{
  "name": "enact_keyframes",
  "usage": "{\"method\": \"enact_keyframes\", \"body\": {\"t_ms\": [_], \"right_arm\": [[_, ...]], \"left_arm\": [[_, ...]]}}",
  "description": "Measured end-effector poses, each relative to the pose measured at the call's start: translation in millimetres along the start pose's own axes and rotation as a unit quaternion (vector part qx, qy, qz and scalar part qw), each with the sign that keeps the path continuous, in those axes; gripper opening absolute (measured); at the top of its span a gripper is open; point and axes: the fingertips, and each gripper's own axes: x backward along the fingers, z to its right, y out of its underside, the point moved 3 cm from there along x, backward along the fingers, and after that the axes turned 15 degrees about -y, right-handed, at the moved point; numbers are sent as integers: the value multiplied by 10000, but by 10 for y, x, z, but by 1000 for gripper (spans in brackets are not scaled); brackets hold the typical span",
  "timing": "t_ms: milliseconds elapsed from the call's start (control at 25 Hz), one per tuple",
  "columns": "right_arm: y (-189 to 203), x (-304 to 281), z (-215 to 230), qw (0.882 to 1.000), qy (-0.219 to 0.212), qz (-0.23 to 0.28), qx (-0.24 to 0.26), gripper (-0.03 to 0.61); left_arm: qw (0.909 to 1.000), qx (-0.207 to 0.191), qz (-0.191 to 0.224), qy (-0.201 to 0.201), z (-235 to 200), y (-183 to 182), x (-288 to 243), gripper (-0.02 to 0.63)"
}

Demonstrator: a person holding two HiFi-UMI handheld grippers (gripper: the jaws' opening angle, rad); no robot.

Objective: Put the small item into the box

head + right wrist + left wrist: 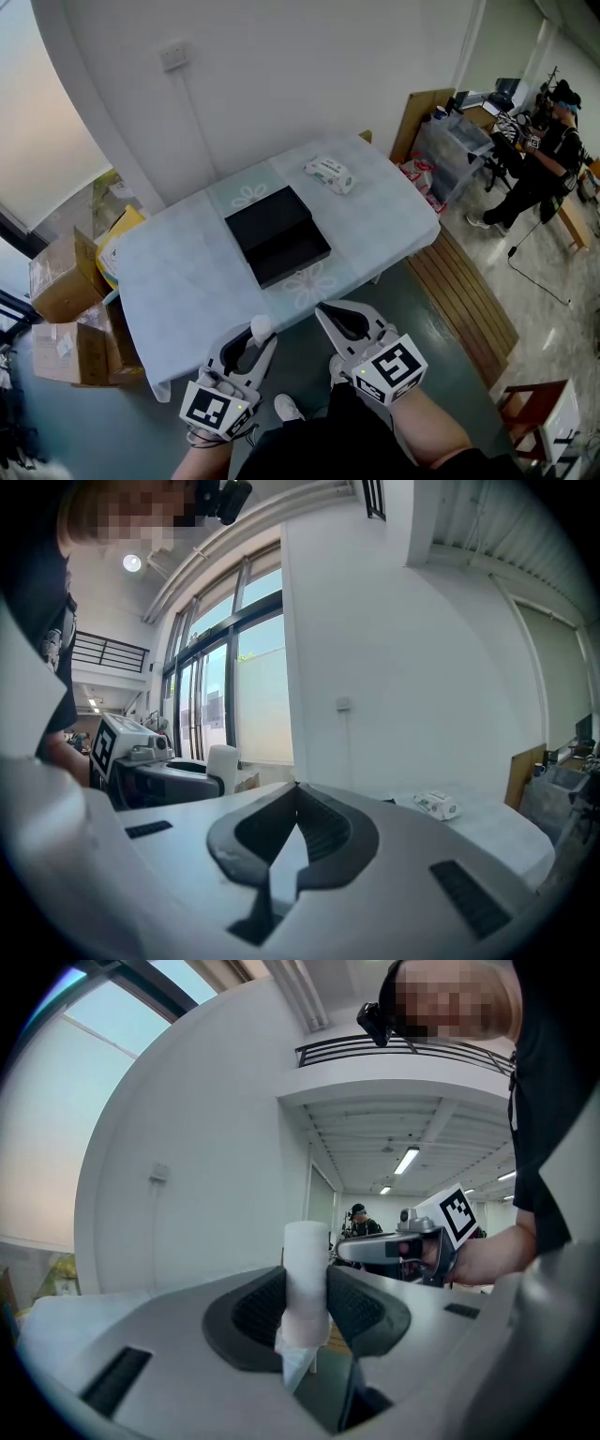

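A black box lies open in the middle of the cloth-covered table. Both grippers hover in front of the table's near edge, short of the box. My left gripper is shut on a small white cylinder; in the left gripper view the small white cylinder stands upright between the dark pads, its top above the jaws. My right gripper is to its right, jaws closed tip to tip with nothing in them. The white cylinder also shows in the right gripper view.
A white wrapped packet lies on the table's far right part. Cardboard boxes are stacked left of the table. Wooden slats lie on the floor to the right; plastic bins and a person are farther back.
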Motion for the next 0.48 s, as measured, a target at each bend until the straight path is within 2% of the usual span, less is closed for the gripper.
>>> {"method": "enact_keyframes", "body": {"t_ms": [480], "right_arm": [[-32,30,482,9995,-322,11,-7,9]], "left_arm": [[9993,-64,-99,-363,123,-40,-360,132]]}}
